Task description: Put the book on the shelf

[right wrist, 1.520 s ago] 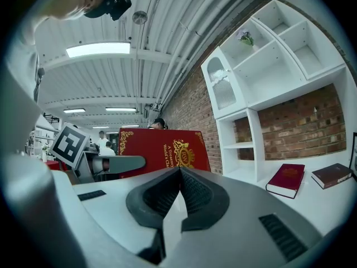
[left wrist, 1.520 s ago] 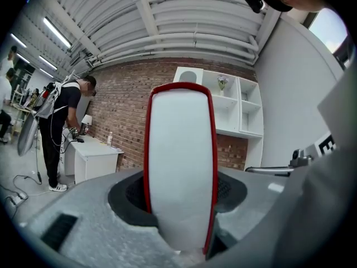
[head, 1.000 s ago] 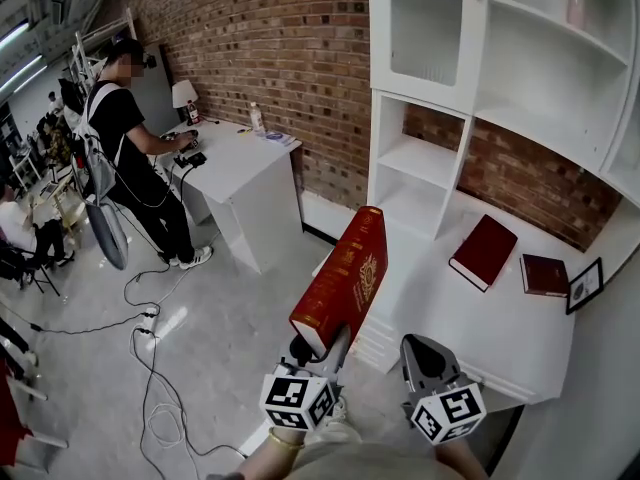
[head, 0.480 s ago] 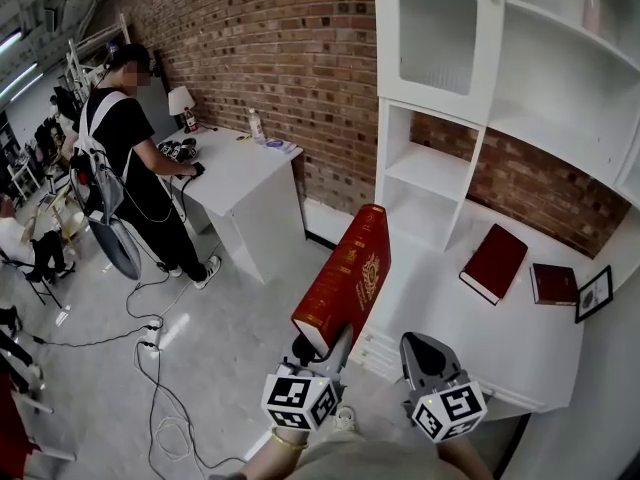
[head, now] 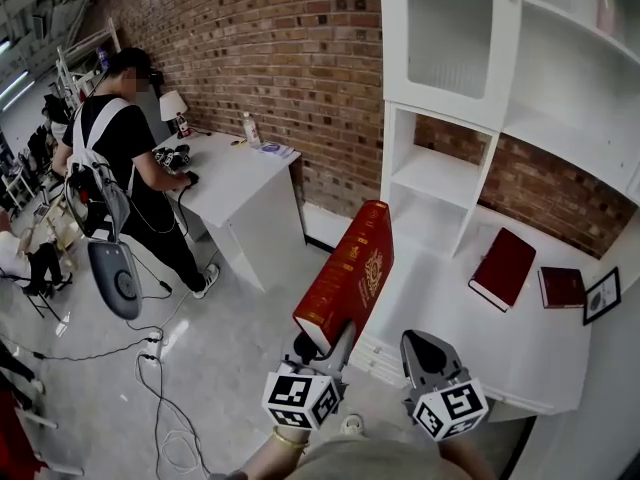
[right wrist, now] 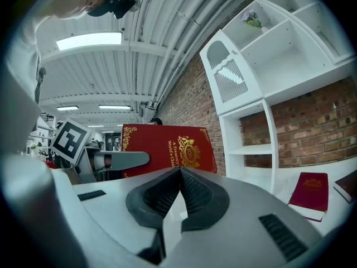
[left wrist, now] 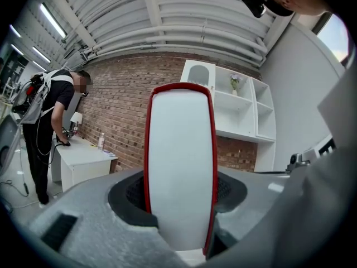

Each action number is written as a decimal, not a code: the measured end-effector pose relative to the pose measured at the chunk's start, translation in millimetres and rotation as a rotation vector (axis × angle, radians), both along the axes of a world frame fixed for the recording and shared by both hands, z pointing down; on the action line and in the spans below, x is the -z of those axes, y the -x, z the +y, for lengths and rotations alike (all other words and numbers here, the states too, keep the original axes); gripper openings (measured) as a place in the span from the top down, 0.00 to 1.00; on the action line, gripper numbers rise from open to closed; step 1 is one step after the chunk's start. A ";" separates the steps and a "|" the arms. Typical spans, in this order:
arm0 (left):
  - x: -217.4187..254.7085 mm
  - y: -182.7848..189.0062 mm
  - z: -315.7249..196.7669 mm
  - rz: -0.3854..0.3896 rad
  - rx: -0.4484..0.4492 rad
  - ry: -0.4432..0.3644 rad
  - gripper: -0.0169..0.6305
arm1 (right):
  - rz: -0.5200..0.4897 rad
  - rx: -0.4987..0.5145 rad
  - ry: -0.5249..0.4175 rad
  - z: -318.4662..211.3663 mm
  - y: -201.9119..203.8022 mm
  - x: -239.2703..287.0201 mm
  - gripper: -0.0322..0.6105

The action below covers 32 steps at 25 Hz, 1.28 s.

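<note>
A brick wall point(head: 270, 58) backed the white shelf point(head: 437, 176). We had the book point(head: 350, 273) upright, clamped at its lower end in our left claw point(head: 318, 346), well short of the shelf; our right claw point(head: 420, 348) was closed and empty. The placing itself was not yet done

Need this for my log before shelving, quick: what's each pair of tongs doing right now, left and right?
Left tongs: closed on the red book.
Right tongs: closed, nothing between them.
</note>
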<state>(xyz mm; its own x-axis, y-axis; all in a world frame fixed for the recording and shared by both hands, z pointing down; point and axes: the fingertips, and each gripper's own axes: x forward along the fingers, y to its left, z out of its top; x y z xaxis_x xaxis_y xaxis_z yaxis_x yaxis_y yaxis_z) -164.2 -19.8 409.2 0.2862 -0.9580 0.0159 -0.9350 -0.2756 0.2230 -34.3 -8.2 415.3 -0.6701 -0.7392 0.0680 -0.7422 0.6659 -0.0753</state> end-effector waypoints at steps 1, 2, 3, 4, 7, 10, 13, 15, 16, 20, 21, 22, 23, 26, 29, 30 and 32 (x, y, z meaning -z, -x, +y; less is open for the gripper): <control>-0.2 2.4 -3.8 0.000 -0.005 0.001 0.61 | 0.001 -0.004 0.000 -3.4 2.4 -0.1 0.94; -0.4 4.5 -7.7 0.000 -0.009 0.001 0.61 | 0.002 -0.008 0.000 -7.0 4.6 -0.2 0.94; -0.4 6.2 -11.8 0.000 -0.013 0.001 0.61 | 0.002 -0.012 -0.001 -11.0 6.4 -0.2 0.94; -0.2 7.6 -15.9 -0.001 -0.018 0.000 0.61 | 0.003 -0.015 -0.002 -15.1 8.0 -0.2 0.94; 0.3 11.1 -26.7 -0.002 -0.035 -0.003 0.61 | 0.005 -0.027 -0.006 -25.6 12.6 0.0 0.94; 1.2 14.8 -34.6 -0.002 -0.052 -0.011 0.61 | 0.009 -0.037 -0.011 -32.7 18.1 0.0 0.94; 3.4 15.9 -44.2 -0.001 -0.068 -0.018 0.61 | 0.012 -0.048 -0.017 -39.7 20.9 1.7 0.94; 3.8 14.5 -49.8 -0.002 -0.079 -0.018 0.61 | 0.010 -0.056 -0.016 -42.7 20.5 1.7 0.94; 3.9 13.3 -52.3 -0.004 -0.085 -0.018 0.61 | 0.010 -0.061 -0.014 -44.1 19.7 1.0 0.94; 4.1 7.3 -63.8 -0.012 -0.106 -0.022 0.61 | 0.005 -0.082 -0.007 -52.5 13.5 -2.6 0.94; 3.9 5.8 -66.6 -0.013 -0.108 -0.023 0.61 | 0.003 -0.086 -0.007 -54.6 11.8 -3.2 0.94; 3.7 4.5 -69.0 -0.015 -0.110 -0.023 0.61 | 0.002 -0.089 -0.008 -56.3 10.1 -3.6 0.94; 3.6 3.1 -70.9 -0.016 -0.112 -0.022 0.61 | 0.000 -0.091 -0.008 -57.7 8.4 -3.7 0.94; 5.7 -1.1 -76.5 -0.017 -0.118 -0.022 0.61 | -0.006 -0.104 -0.008 -62.4 2.6 -1.9 0.94; 9.4 -6.0 -84.0 -0.019 -0.123 -0.026 0.61 | -0.013 -0.115 -0.008 -69.0 -3.2 0.4 0.94; 10.4 -8.2 -87.1 -0.019 -0.123 -0.028 0.61 | -0.015 -0.116 -0.008 -71.9 -5.2 0.9 0.94; 12.0 -13.3 -94.4 -0.021 -0.126 -0.031 0.61 | -0.017 -0.116 -0.009 -79.3 -9.3 1.4 0.94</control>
<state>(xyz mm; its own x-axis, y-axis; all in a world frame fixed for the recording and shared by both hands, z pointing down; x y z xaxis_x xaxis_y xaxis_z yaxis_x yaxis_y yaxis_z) -150.9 -114.2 397.3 0.4038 -0.9148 -0.0060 -0.8971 -0.3972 0.1935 -25.0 -87.4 413.9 -0.5806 -0.8126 0.0505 -0.8132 0.5759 -0.0836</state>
